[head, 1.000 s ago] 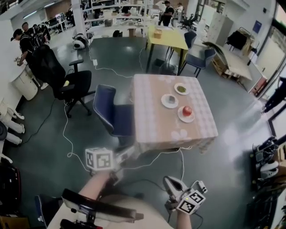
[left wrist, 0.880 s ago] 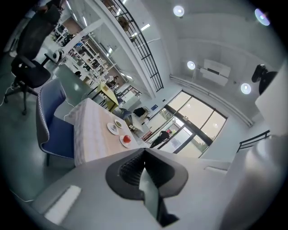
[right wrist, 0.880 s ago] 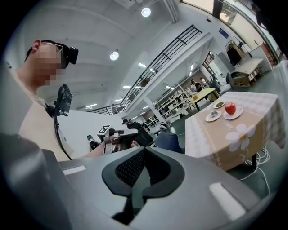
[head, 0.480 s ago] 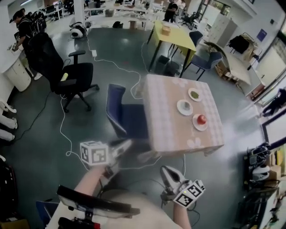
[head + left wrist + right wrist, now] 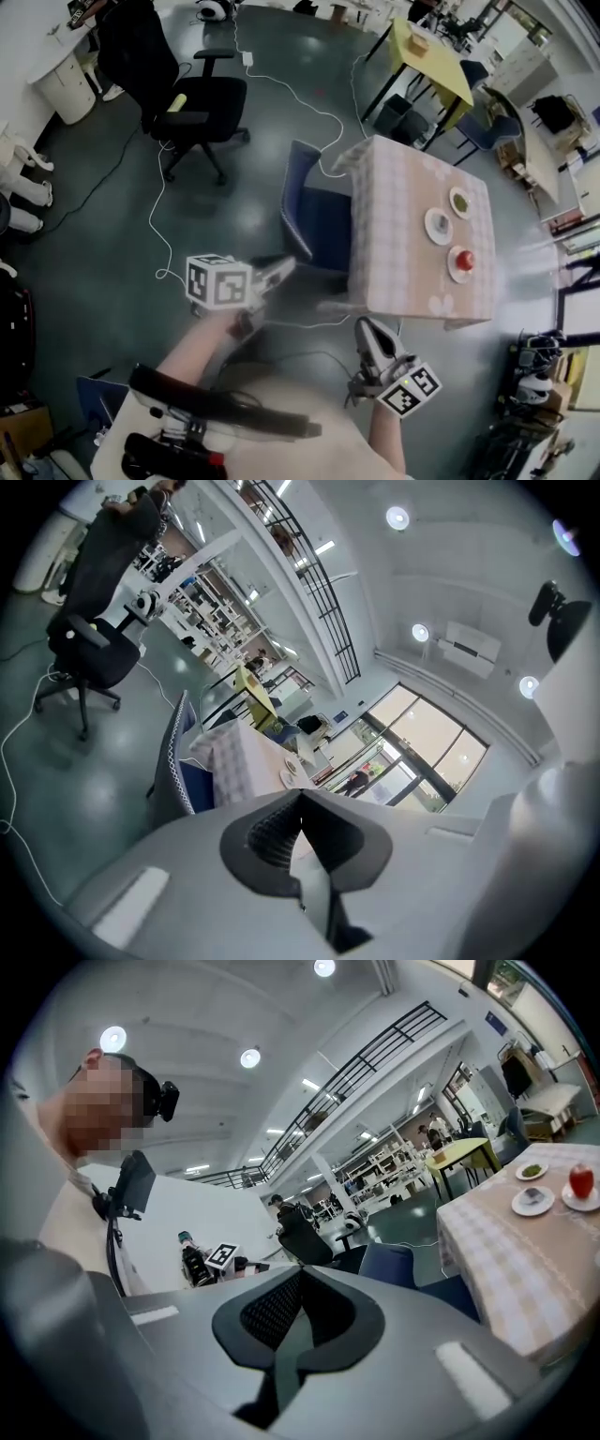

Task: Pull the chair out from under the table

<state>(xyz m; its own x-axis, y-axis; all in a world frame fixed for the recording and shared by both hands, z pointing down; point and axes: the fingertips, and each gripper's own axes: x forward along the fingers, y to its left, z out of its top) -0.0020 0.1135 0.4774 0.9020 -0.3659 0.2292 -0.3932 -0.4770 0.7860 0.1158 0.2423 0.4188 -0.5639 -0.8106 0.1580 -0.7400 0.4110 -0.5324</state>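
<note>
Compared with a second ago, the blue chair (image 5: 314, 214) and the checked table (image 5: 398, 178) are seen larger and nearer in the head view, and both grippers are carried closer to them. The left gripper (image 5: 281, 270) is now brought just short of the chair's back, which lies at one o'clock of it; no contact can be made out. The right gripper (image 5: 364, 326) is held lower, at about five o'clock of the chair and near the table's front corner.

The jaws of both grippers are seen pressed together in their own views, with nothing caught between them. The chair is not yet shifted: its seat is tucked under the table edge, with the table at three o'clock of it. It is judged that the approach is nearly done and the pull itself is not begun; the left jaws would have to be parted before the backrest could be taken.

By count:
- Two grippers are found.
- One blue chair is found at this table.
- One checked table is found.
- Three plates (image 5: 438, 225) are found on the table, one of them bearing a red round item (image 5: 463, 260).
- One black office chair (image 5: 183, 94) is noted at ten o'clock of the blue chair.
- One yellow table (image 5: 427, 52) is noted at twelve o'clock of the checked table.
- One white cable (image 5: 159, 234) is trailed across the floor.
</note>
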